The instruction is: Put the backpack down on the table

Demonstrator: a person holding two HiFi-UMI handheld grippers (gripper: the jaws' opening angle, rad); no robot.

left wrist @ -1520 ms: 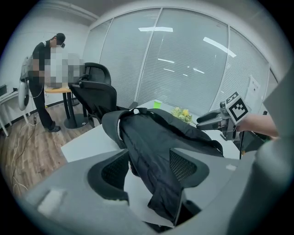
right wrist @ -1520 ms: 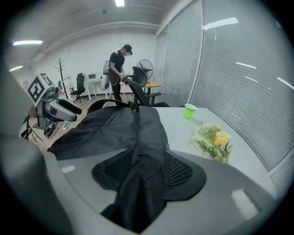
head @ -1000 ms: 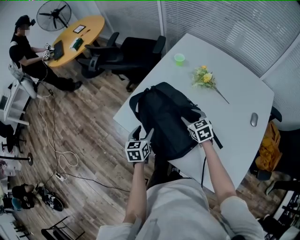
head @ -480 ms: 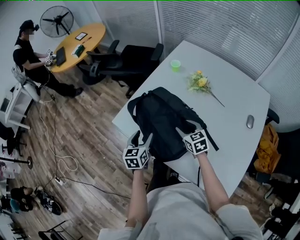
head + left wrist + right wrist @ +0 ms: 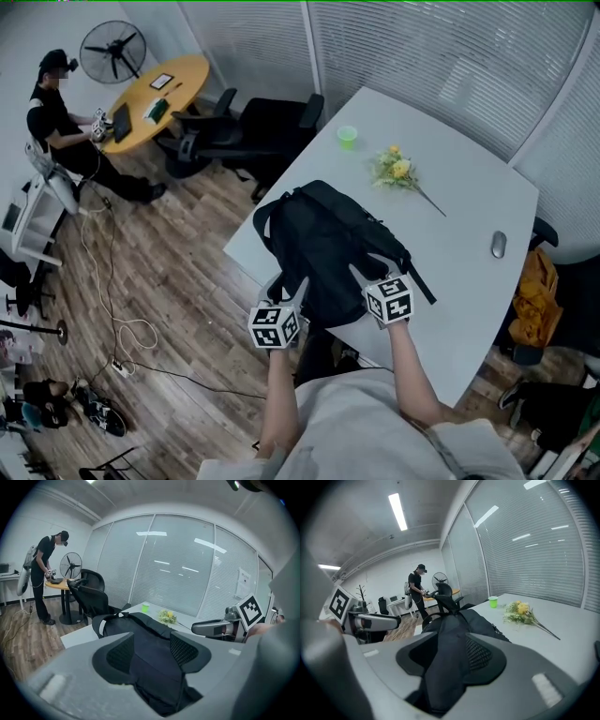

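Just ahead of both grippers, the backpack (image 5: 323,239) lies flat on the table (image 5: 469,197), its near end at the table edge closest to the tools and a strap loop at its far left. The left gripper (image 5: 287,284) sits at the bag's near left corner and the right gripper (image 5: 370,269) at its near right side, with the bag's end between the two. Each has just been closing its jaws a little, yet both still stand wide. Black fabric of the bag runs between the jaws of each, and the mesh pad faces show bare beside it, so neither clamps it. Seen from the left gripper, the right one hangs off to its right at about the same height. Beyond the right gripper's tips, past the bag, lie flowers (image 5: 396,171), with a green cup (image 5: 347,137) farther on. A mouse (image 5: 498,245) rests well off to that gripper's right. Beyond the left gripper, off the table, stand black chairs (image 5: 267,117).
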